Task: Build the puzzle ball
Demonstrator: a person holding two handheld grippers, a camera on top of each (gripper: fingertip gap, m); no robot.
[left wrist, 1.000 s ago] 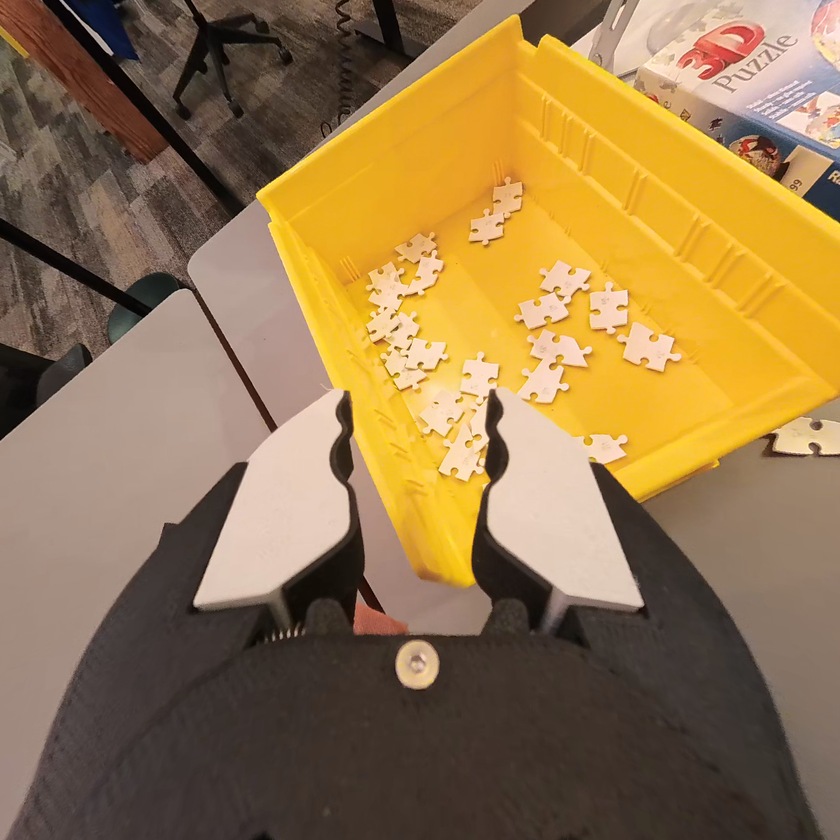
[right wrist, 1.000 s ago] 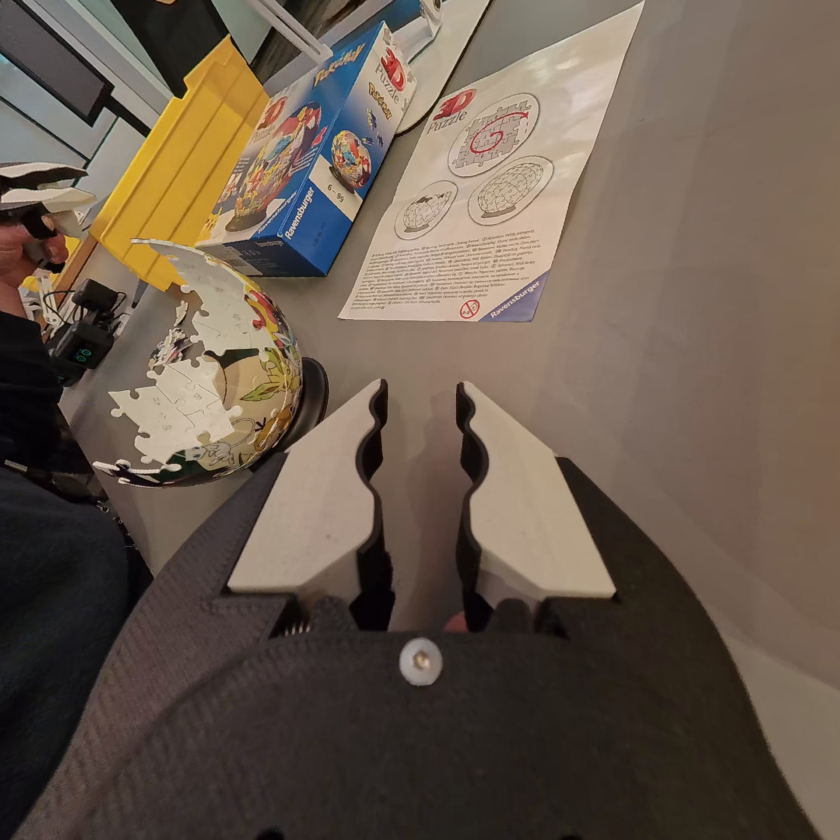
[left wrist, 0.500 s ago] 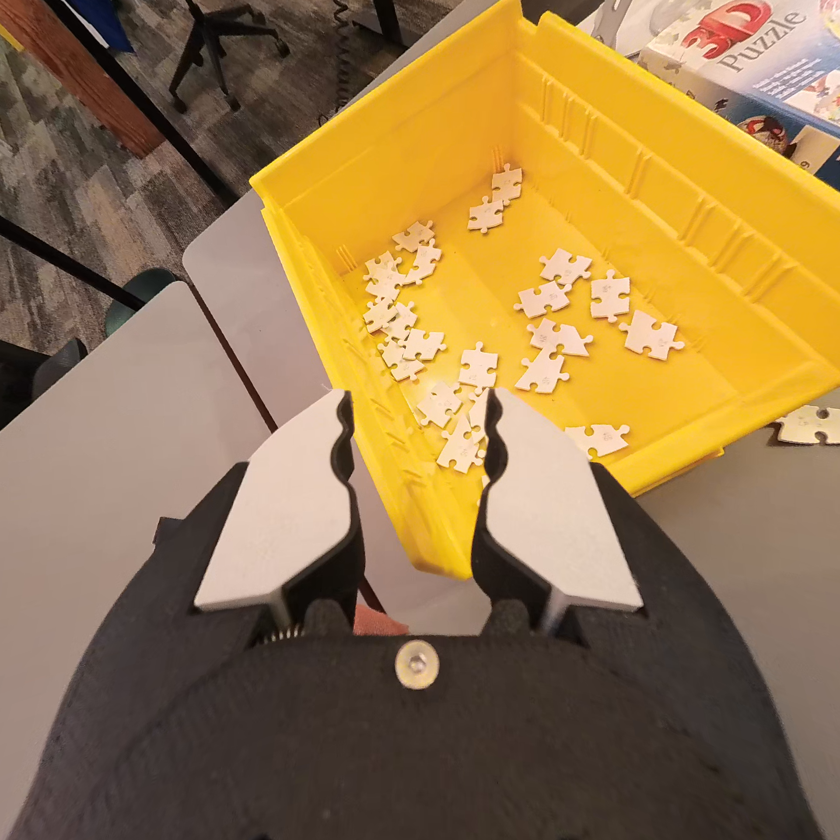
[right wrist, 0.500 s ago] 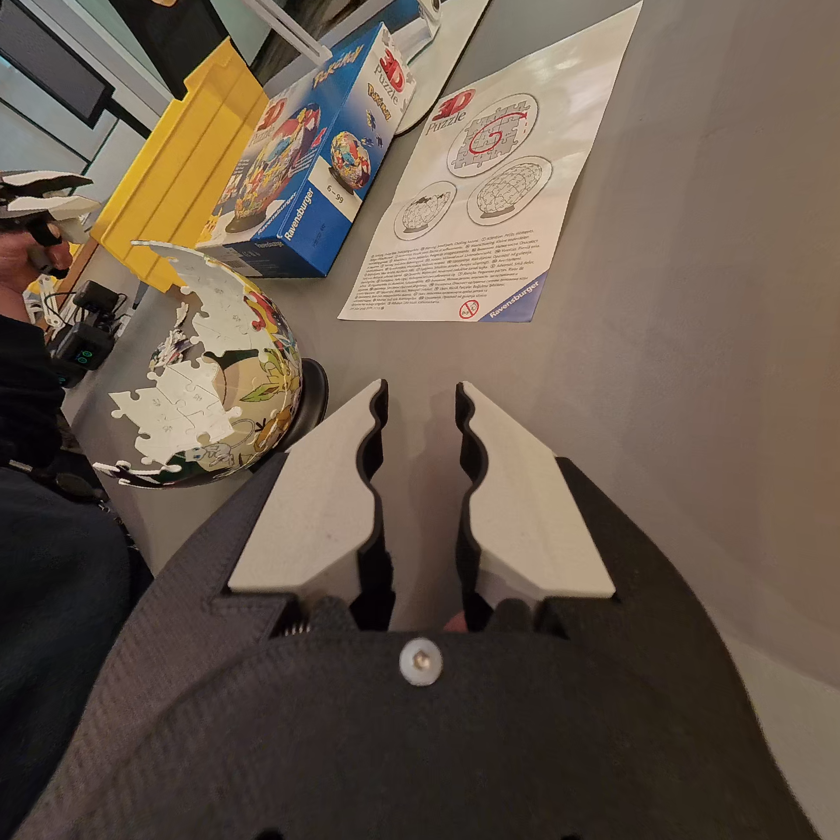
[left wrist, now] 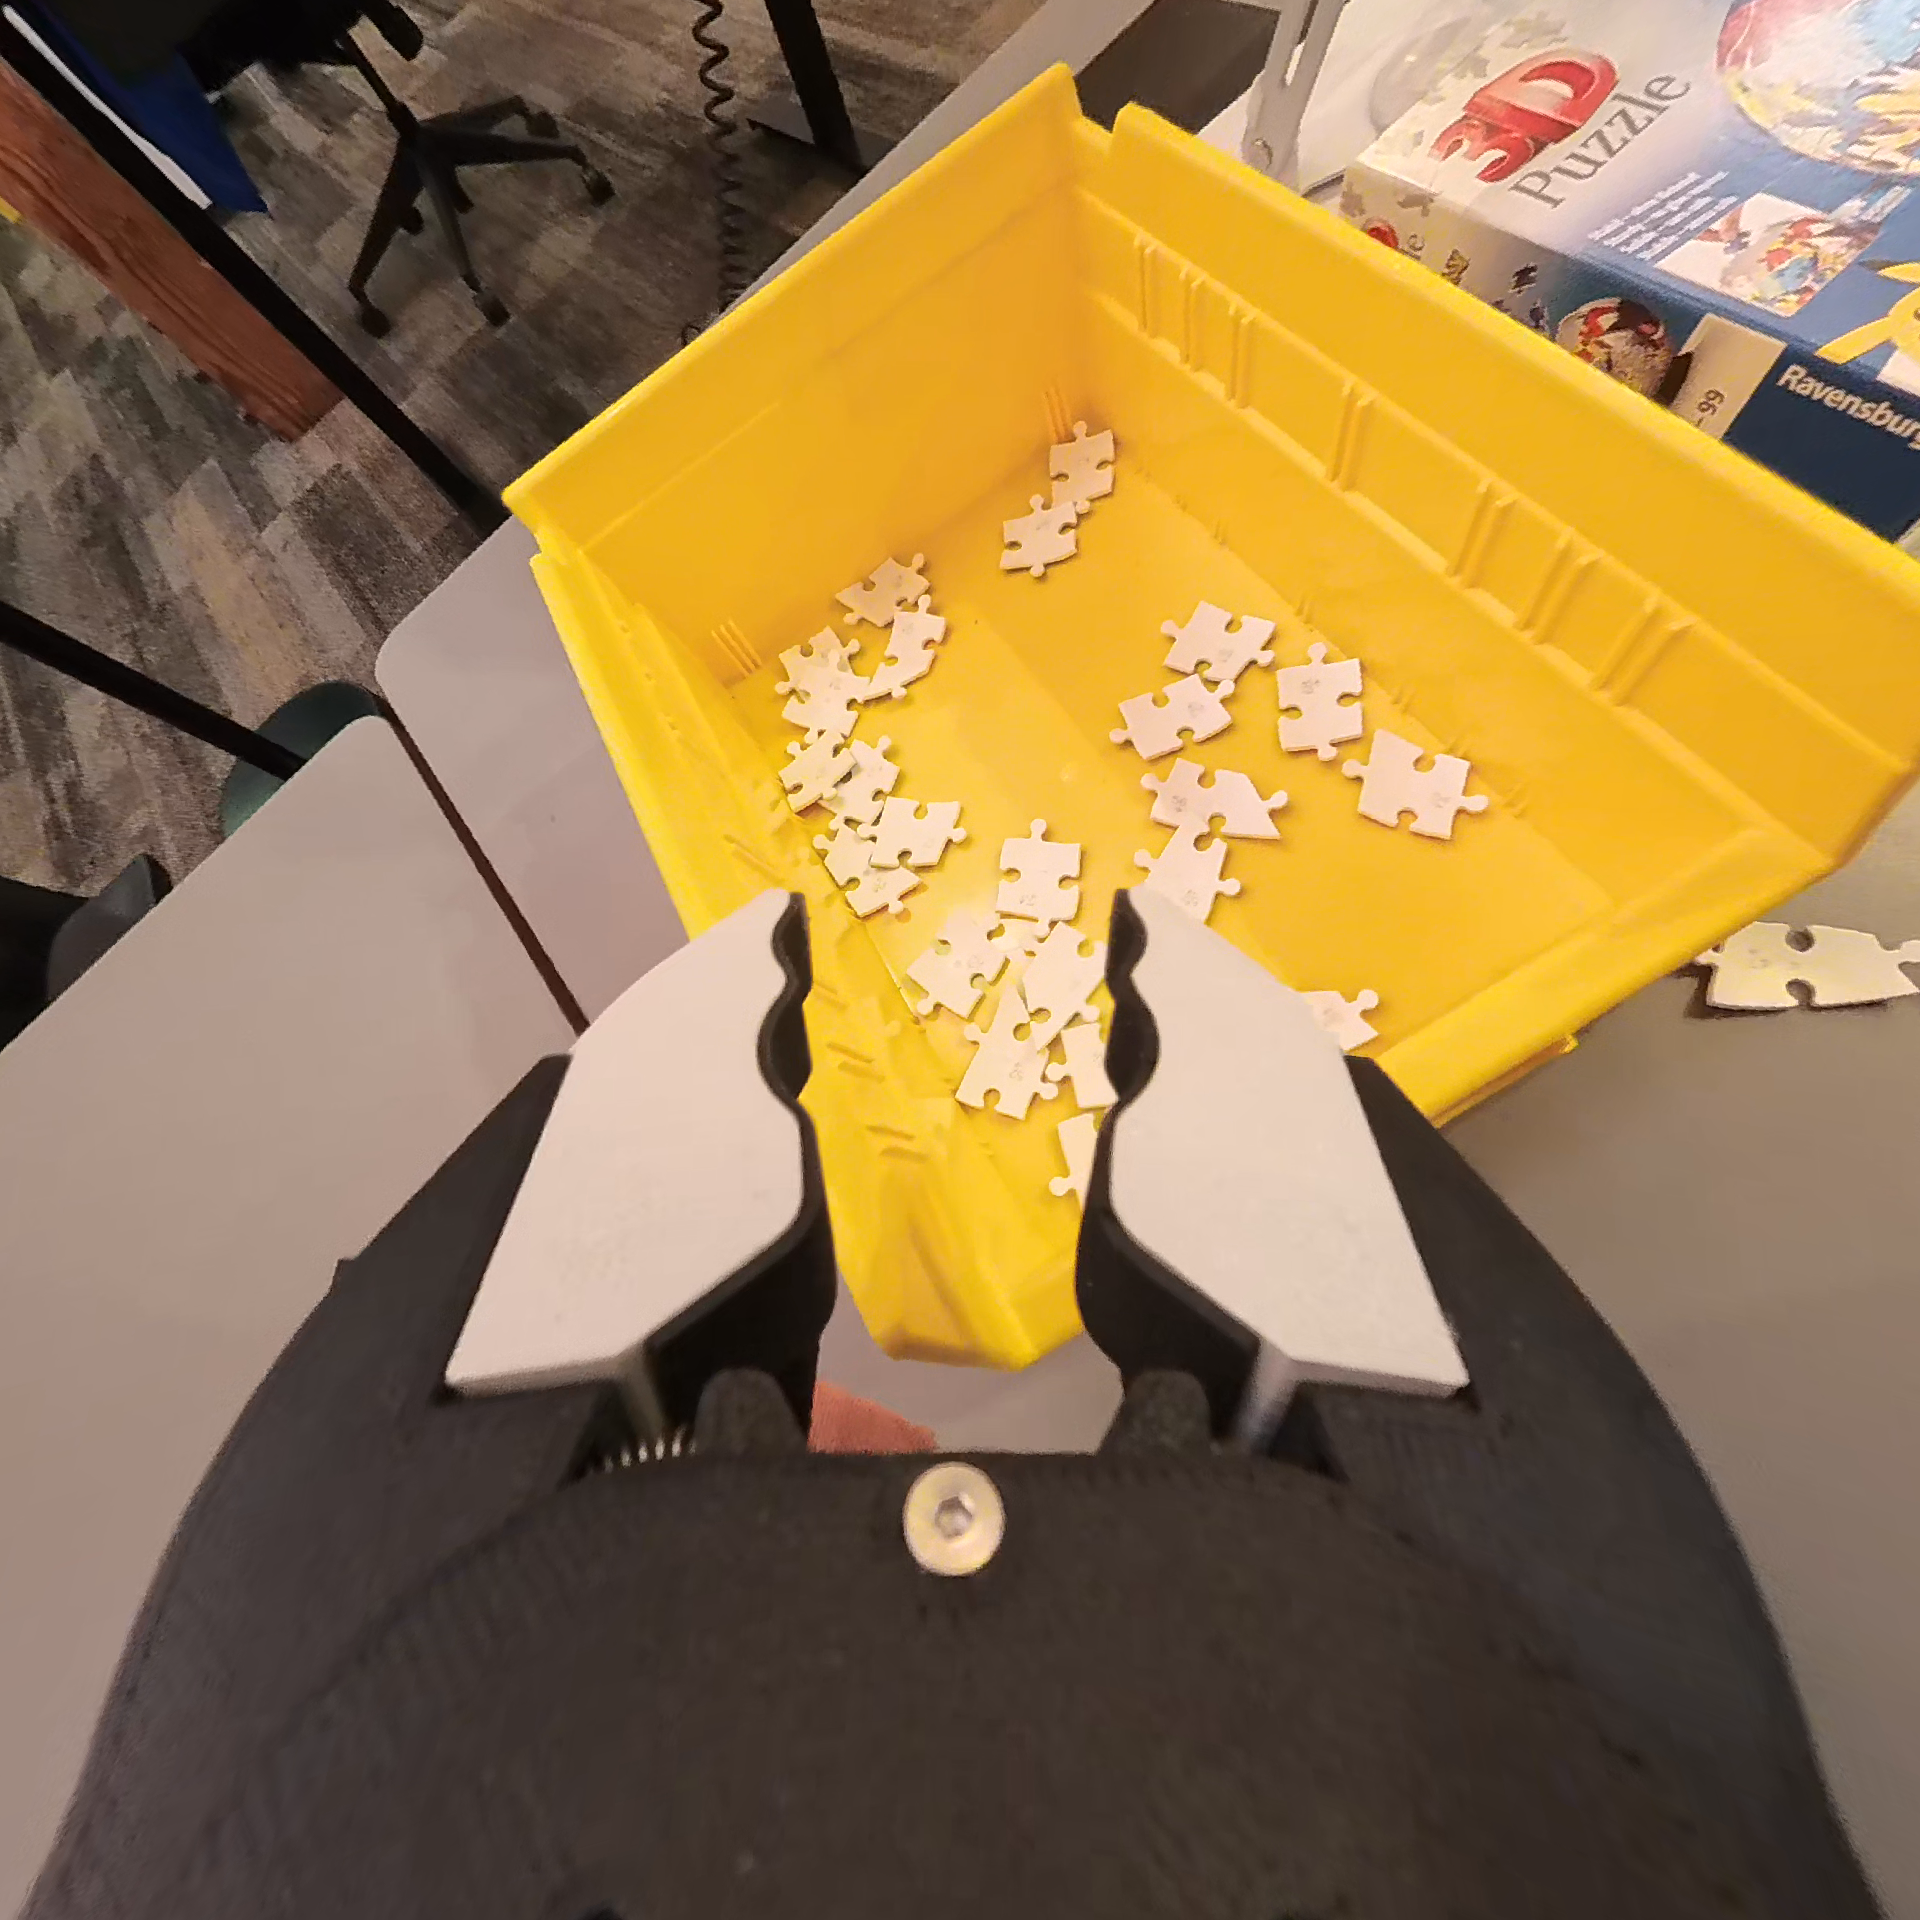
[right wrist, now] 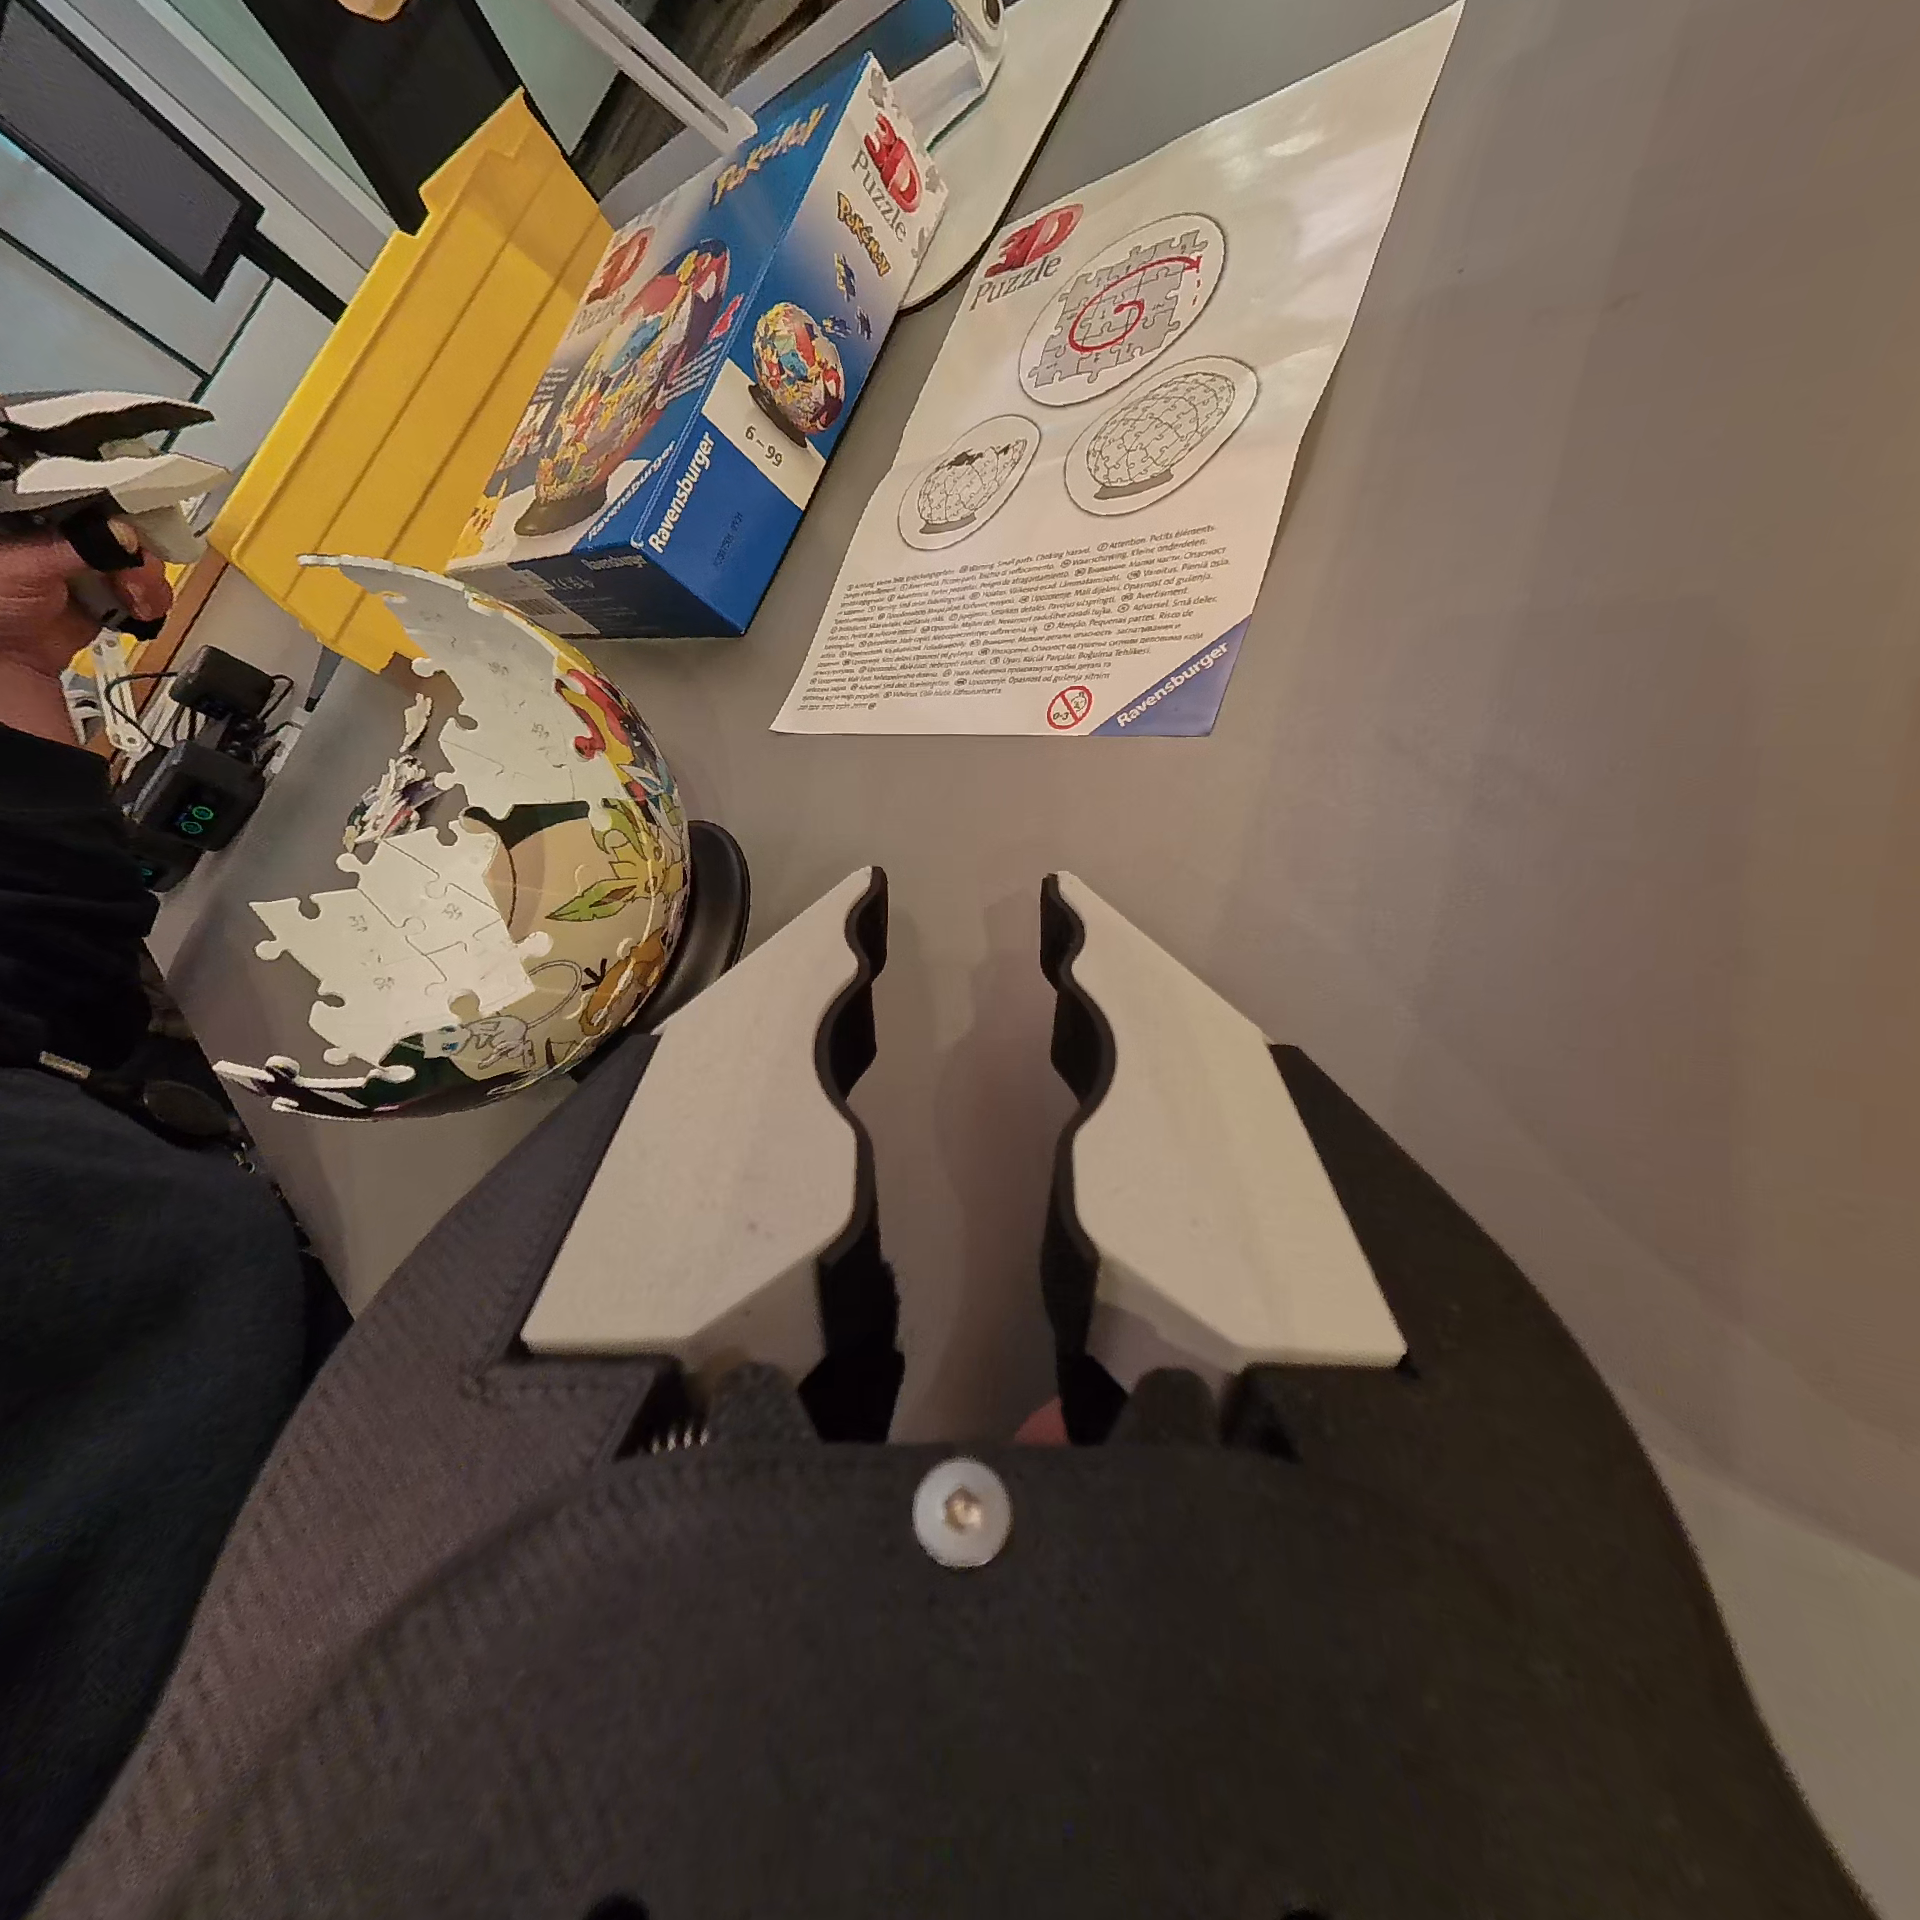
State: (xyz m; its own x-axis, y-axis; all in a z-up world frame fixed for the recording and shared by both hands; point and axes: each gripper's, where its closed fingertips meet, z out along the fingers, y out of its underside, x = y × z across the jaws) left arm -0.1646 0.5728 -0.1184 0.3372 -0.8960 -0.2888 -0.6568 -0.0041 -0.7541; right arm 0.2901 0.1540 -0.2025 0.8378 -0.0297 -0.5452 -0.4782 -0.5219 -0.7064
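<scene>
Nearer now, our left gripper (left wrist: pixel 954 914) gapes empty above the yellow bin's (left wrist: pixel 1351 436) loose puzzle pieces (left wrist: pixel 1023 997); our right gripper (right wrist: pixel 964 899) hangs open too.

Even indoor light from overhead, bright in the left wrist view; yellow bin (left wrist: pixel 1351 436) vivid, white puzzle pieces (left wrist: pixel 1320 707) crisp with thin shadows. Right wrist view dimmer, warmer; grey worktop (right wrist: pixel 1558 727) darkens to a brownish cast at the right edge. Glare sheen on the instruction sheet (right wrist: pixel 1039 582), upper part. Soft shadow beneath the right gripper (right wrist: pixel 964 894). Strong wide-angle bending at frame edges in both views. Near gripper bodies slightly soft; no motion blur.
</scene>
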